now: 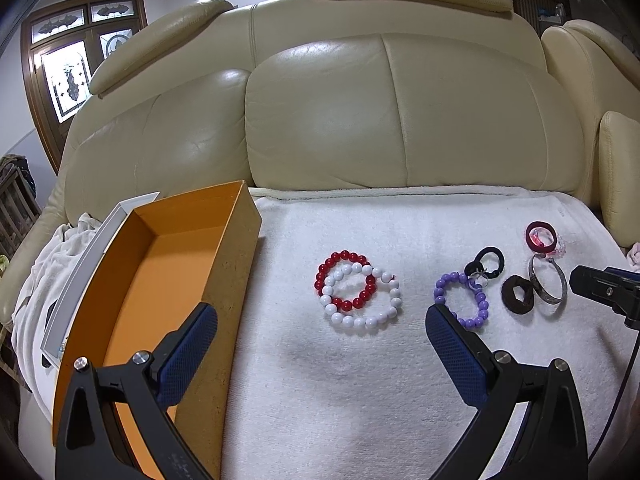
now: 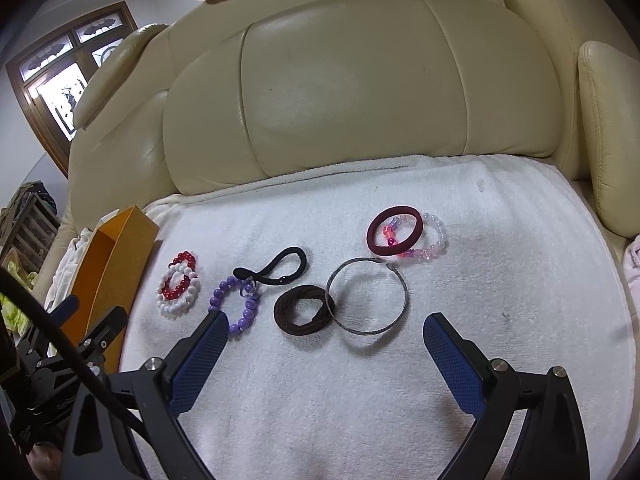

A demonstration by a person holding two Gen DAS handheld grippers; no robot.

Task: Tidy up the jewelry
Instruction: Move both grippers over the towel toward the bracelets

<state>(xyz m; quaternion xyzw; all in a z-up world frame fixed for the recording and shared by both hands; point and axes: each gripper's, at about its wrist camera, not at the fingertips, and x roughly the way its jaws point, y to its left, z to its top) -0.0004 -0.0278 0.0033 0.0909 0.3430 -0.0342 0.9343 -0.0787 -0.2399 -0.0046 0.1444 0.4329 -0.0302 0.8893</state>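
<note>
My left gripper [image 1: 320, 328] and right gripper [image 2: 322, 334] hover low over the white towel [image 2: 320, 400], jaws spread wide, holding nothing. The orange box [image 1: 160, 272] (apparently empty) sits left of the red bracelet [image 1: 346, 280], white bracelet [image 1: 362, 300] and purple bracelet [image 2: 236, 306].

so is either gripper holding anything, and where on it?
Nothing held. Left gripper and right gripper are both open over the towel.

- right gripper [image 2: 320, 332] jaws wide apart, holding nothing, lower frame
- metal bangle [image 2: 367, 297] centre, touching brown hair tie [image 2: 303, 310]
- purple bead bracelet [image 2: 236, 304] just beside left fingertip
- orange box [image 2: 108, 264] left edge, on white towel [image 2: 320, 400]
</note>
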